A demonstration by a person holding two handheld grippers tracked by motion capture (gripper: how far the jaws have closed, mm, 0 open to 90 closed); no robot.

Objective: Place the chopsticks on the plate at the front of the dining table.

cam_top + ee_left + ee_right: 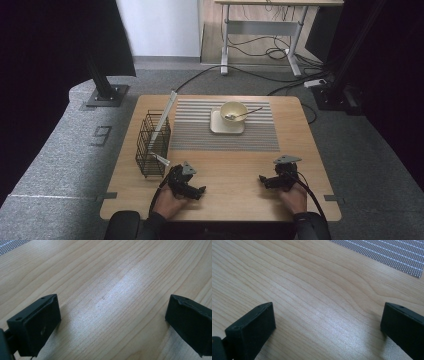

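On the grey striped placemat [200,135] stands a cream bowl [233,111] with a spoon [246,114] in it, set on a square cream plate [220,128]. At the table's left a black wire basket [152,145] holds a flat grey-white utensil that leans up and to the right. My left gripper [196,192] rests near the front edge, right of the basket, open with bare wood between its jaws [112,315]. My right gripper [265,181] lies at the front right, also open over bare wood [327,322].
The wooden table [230,200] stands on grey carpet. Behind it are a white desk frame [260,30] and loose cables on the floor. A black post base [106,92] stands at the back left. A corner of the placemat [387,252] shows in the right gripper view.
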